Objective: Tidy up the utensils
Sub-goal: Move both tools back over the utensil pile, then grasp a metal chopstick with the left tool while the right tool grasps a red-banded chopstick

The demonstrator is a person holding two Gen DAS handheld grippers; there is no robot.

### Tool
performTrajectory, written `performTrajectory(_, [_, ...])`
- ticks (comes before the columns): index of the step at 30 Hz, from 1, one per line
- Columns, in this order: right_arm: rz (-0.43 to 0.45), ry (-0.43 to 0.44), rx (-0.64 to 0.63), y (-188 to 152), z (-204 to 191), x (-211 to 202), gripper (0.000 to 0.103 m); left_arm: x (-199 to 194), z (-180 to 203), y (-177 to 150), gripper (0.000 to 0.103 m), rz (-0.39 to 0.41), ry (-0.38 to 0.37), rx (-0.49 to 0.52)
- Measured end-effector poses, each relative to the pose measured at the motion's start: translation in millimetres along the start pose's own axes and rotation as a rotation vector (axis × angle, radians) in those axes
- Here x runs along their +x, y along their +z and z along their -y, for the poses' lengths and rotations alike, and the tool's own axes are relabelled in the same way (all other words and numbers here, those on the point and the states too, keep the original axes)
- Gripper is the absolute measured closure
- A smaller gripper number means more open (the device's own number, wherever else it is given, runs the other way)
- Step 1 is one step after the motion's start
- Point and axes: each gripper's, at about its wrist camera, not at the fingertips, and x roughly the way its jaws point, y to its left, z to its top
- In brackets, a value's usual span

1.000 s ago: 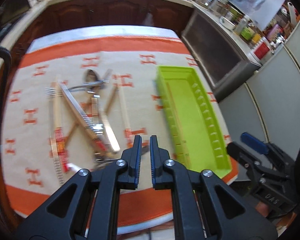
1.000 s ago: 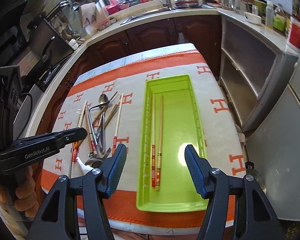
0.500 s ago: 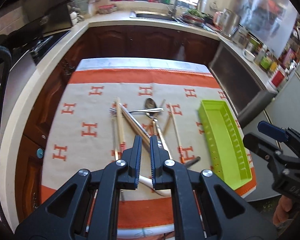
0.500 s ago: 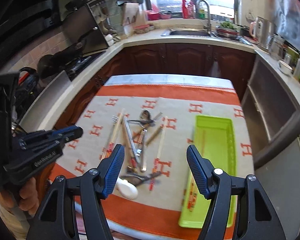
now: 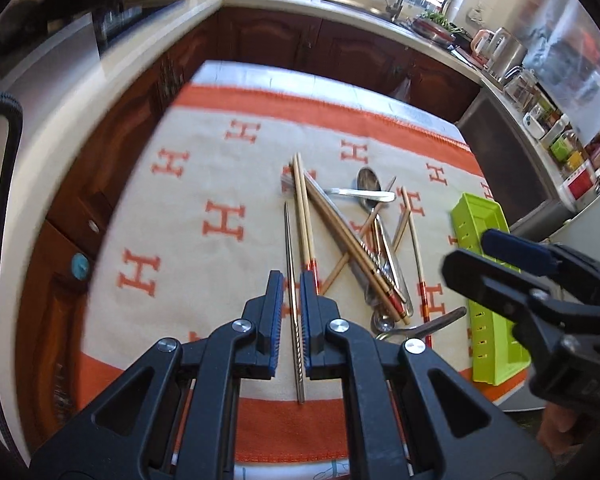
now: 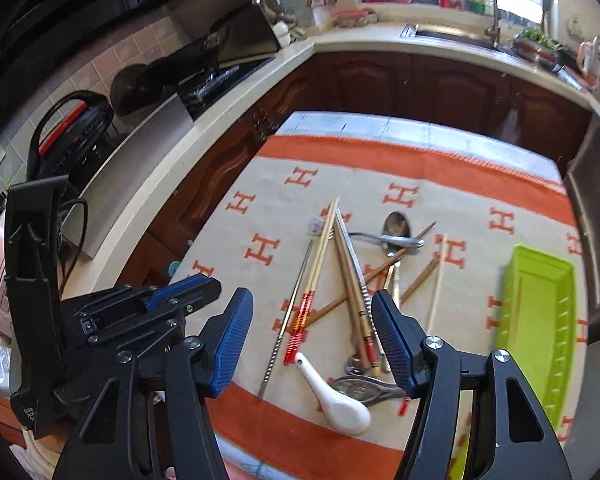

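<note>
Utensils (image 6: 352, 280) lie in a loose crossed heap on my worktop (image 5: 204, 184), which is covered by a beige cloth with orange H marks and an orange border. My left tongs (image 5: 291, 280) are drawn narrow, almost shut, with nothing gripped; seen through their slim gap, a metal chopstick (image 5: 293, 288) lies flat on the cloth below and runs from six towards twelve o'clock. Just beside it at one o'clock lies a pair of wooden chopsticks (image 5: 302, 208) with red bands. Further round at two o'clock more wooden chopsticks, a steel spoon (image 5: 368, 182) and other steel pieces cross one another.

My right tongs (image 6: 312, 316) stand wide and their jaws are closing, with nothing pressed between the pads; they hang above the heap. From that wrist view a white ceramic spoon (image 6: 336, 396) rests at six o'clock of the heap, touching the orange border, with a steel ladle-like spoon (image 6: 364, 390) just beside it at three o'clock. A fork (image 6: 318, 225) peeks out at the heap's eleven o'clock end.

The green tray (image 6: 540, 320) sits at three o'clock of the heap, near the worktop's edge and apart from the utensils. I cannot tell from these views what lies inside it.
</note>
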Motion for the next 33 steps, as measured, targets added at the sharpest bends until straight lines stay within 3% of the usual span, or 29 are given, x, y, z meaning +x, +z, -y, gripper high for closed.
performTrajectory(6, [-0.058, 0.044, 0.048, 1.1, 7.2, 58.3, 0.046, 48.5, -28.9, -9.6, 0.098, -0.117, -0.115, -0.089])
performTrajectory(12, [-0.093, 0.089, 0.142, -6.7, 33.9, 102.4, 0.055, 88.9, -29.7, -15.4, 0.098, -0.181, -0.169, -0.089])
performTrajectory(18, [-0.105, 0.104, 0.194, -12.3, 56.0, 120.2, 0.06, 116.6, -19.1, -10.8, 0.098, -0.208, -0.166, -0.07])
performTrajectory(22, [-0.108, 0.112, 0.199, -11.2, 62.0, 126.7, 0.064, 136.4, -14.7, -11.5, 0.098, -0.234, -0.123, -0.058])
performTrajectory(33, [-0.161, 0.135, 0.18, -11.5, 56.2, 158.2, 0.076, 148.8, -3.8, -9.7, 0.098, -0.187, -0.105, -0.033])
